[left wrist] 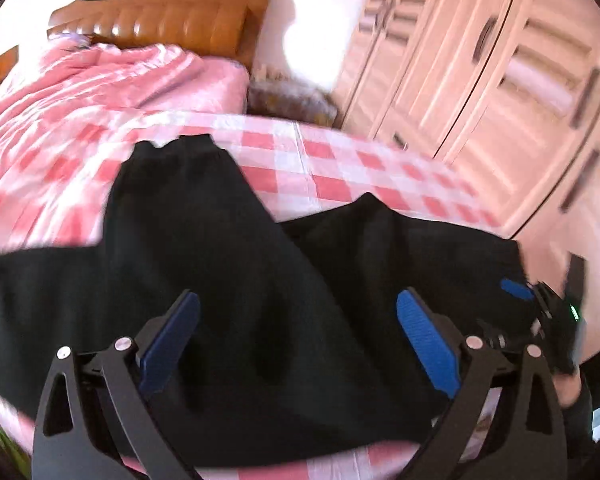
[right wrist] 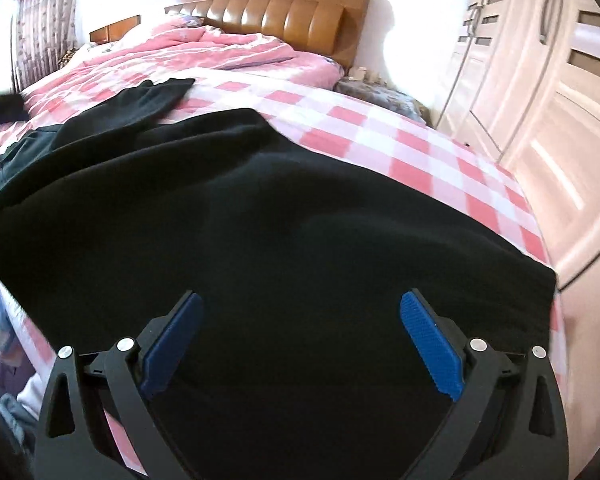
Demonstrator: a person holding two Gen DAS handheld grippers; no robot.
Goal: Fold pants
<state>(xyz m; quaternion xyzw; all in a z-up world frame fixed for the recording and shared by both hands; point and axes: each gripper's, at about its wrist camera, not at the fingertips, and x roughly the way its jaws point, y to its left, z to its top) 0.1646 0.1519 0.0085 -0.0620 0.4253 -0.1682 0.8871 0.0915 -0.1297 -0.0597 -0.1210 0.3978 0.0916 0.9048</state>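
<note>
One pair of black pants (left wrist: 228, 264), spread across the near part of the bed (left wrist: 340, 168), on the pink-and-white checked sheet (right wrist: 420, 148). In the left wrist view, two dark lobes: one running up toward the headboard (left wrist: 172, 16) with a notched end, the other spreading rightward to the bed's edge. In the right wrist view, one broad black mass filling the middle of the frame, with one narrower black strip reaching up and left past it toward the quilt; whether that strip belongs to the same garment, cannot tell.

Left gripper (left wrist: 298, 344): two blue pads (left wrist: 428, 348) set wide apart, nothing between them, poised over the black cloth; touching it or not, cannot tell. Right gripper (right wrist: 300, 344): likewise two blue pads (right wrist: 432, 348) spread wide, empty, over the black cloth. Right gripper also glimpsed at the right edge of the left wrist view (left wrist: 540, 304), one blue pad showing, just at the cloth's right end.

Beyond the pants: one crumpled pink quilt (right wrist: 204, 48) heaped at the head of the bed, one brown padded headboard behind it. One pale wardrobe (left wrist: 480, 60) along the right wall, with several dark handles; blurred in the left wrist view. One low dark nightstand (right wrist: 380, 92) between bed and wardrobe, small objects on top too blurred to count. One striped curtain (right wrist: 44, 16) at far left.
</note>
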